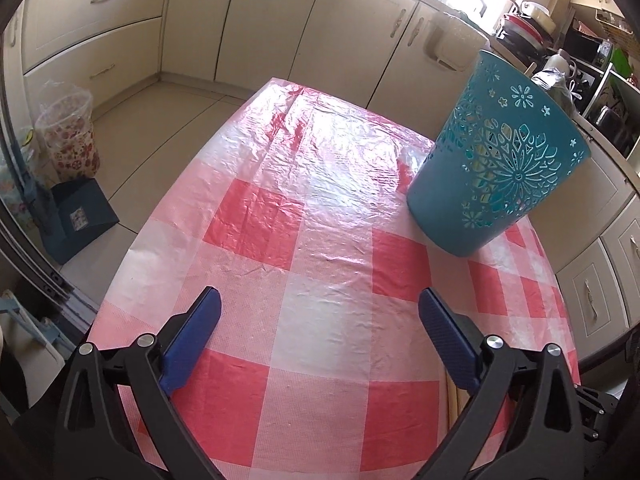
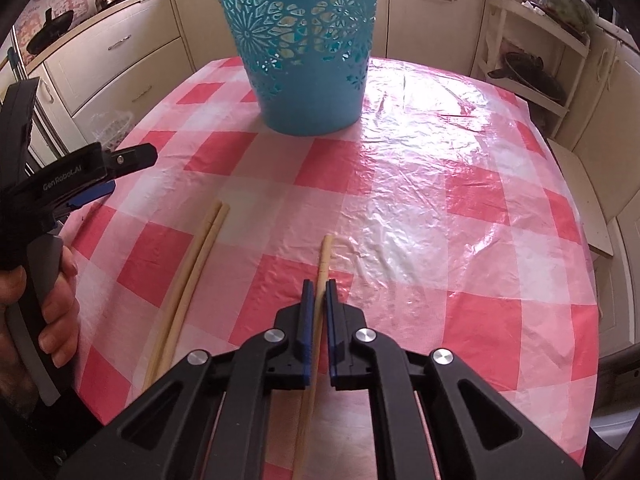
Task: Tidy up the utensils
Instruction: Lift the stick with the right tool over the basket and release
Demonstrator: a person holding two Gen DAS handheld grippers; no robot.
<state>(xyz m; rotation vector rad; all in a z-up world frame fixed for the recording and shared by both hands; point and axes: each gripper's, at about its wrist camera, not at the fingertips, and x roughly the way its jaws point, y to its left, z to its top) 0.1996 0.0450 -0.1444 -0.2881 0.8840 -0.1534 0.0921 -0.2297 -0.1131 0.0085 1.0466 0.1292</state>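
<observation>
A kitchen with cream cabinets (image 1: 276, 20) surrounds a table under a red-and-white checked plastic cloth (image 2: 460, 208), seen from my two wrist cameras. Nearest my right camera, the right gripper (image 2: 319, 285) has its blue pads drawn close about a single pale wooden chopstick (image 2: 325, 256), whose tip projects ahead of the fingertips; whether the shaft is clear of the cloth I cannot tell. Just left of it, two more chopsticks (image 2: 192, 268) lie side by side, touching, flat on the cloth. At the left edge of that view my left hand (image 2: 48, 304) holds the left gripper (image 1: 320, 304), whose fingers are spread wide over bare cloth, gripping nothing. Farther back, a teal plastic basket (image 2: 304, 48) with cut-out flower patterns stands upright on the table, well apart from the chopsticks
</observation>
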